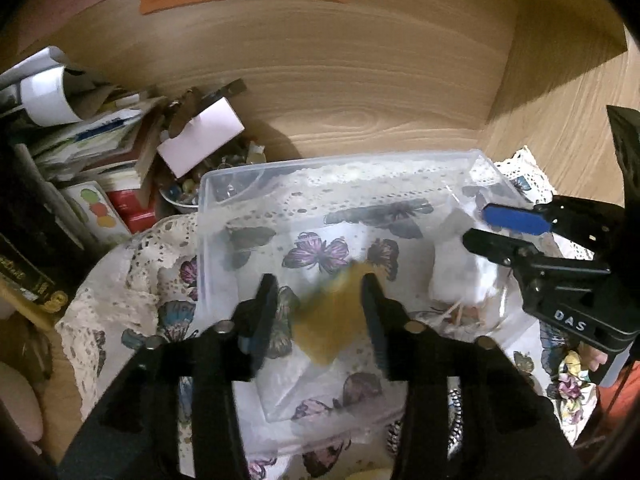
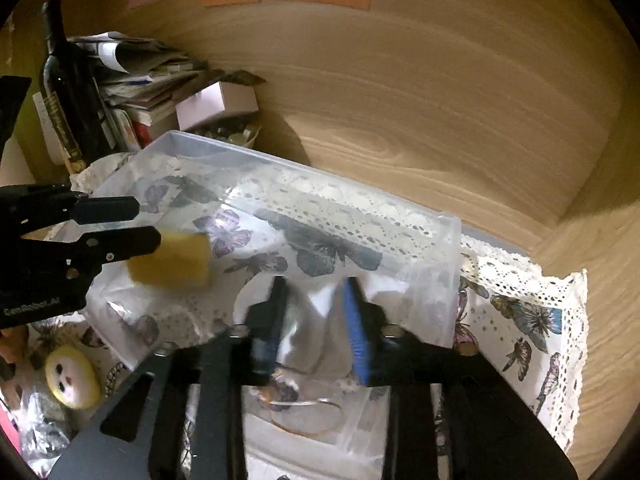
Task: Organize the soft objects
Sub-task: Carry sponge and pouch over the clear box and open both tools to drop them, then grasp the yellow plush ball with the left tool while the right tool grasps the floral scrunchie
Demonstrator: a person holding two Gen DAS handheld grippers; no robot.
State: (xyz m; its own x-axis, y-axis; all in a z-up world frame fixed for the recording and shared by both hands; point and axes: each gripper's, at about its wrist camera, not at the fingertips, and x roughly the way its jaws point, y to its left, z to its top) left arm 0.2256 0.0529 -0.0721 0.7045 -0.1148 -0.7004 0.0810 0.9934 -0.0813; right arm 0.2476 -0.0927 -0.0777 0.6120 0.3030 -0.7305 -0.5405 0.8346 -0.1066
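My left gripper (image 1: 320,304) stands spread; the yellow sponge (image 1: 334,320), blurred, sits between its fingers, contact unclear, over the clear bin (image 1: 224,184). At three o'clock, my right gripper (image 2: 316,316) is parted around a white soft thing (image 1: 460,276).

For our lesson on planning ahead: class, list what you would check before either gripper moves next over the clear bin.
1. Yellow sponge over clear bin: ok.
2. Left gripper open, not clamping sponge: ok.
3. Right gripper gripping white soft item: cannot tell.
4. Grippers apart from each other: ok.
5. Yellow face toy in bin: not ok, it lies outside.
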